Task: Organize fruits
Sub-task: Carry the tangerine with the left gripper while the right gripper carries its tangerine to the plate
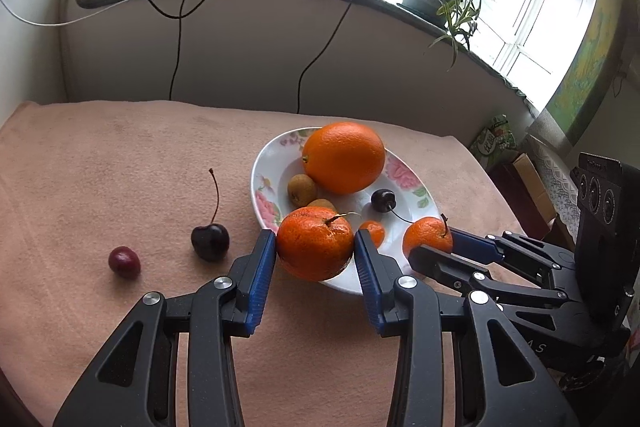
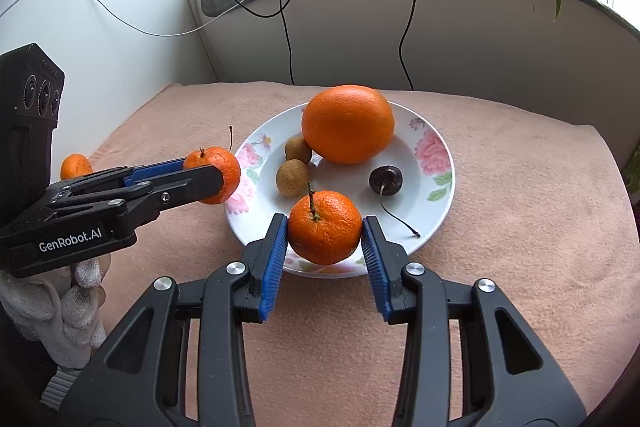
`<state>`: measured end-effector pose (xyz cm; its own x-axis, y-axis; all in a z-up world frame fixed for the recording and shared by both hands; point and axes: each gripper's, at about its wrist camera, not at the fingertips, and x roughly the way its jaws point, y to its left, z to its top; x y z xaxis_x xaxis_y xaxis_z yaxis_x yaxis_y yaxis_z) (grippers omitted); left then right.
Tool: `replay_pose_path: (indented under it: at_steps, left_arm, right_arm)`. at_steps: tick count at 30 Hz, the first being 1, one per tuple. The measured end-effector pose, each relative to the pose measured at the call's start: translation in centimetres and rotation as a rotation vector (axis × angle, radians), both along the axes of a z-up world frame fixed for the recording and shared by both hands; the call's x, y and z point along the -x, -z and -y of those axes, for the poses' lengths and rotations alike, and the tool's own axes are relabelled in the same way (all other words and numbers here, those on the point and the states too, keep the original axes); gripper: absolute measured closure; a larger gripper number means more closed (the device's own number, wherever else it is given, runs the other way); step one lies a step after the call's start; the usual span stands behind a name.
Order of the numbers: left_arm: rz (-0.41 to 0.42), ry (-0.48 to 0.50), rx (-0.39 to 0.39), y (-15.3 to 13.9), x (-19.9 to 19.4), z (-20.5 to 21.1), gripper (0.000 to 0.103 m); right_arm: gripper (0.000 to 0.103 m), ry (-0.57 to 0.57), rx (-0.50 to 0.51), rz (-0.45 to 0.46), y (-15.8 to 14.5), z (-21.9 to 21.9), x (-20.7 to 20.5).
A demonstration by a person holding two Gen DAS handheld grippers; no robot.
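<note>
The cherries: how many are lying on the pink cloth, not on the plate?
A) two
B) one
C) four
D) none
A: the left wrist view shows two cherries on the pink cloth left of the flowered plate, a dark cherry with a long stem and a redder cherry beside it; a third cherry lies on the plate.
</note>
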<state>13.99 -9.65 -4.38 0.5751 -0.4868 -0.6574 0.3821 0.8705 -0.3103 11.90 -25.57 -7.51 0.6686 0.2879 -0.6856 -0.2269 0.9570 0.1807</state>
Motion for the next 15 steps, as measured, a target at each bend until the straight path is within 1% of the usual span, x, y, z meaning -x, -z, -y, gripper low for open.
replay_pose_path:
  at_steps: [4, 15]
  left_arm:
    - [-0.013, 0.016, -0.003, 0.2, 0.1, 0.7, 0.064]
    - [-0.014, 0.037, -0.018, 0.3, 0.1, 1.9, 0.064]
  right_arm:
    - [0.063, 0.007, 0.001, -0.005, 0.2, 0.2, 0.0]
    - [0.063, 0.005, 0.008, -0.006, 0.5, 0.1, -0.2]
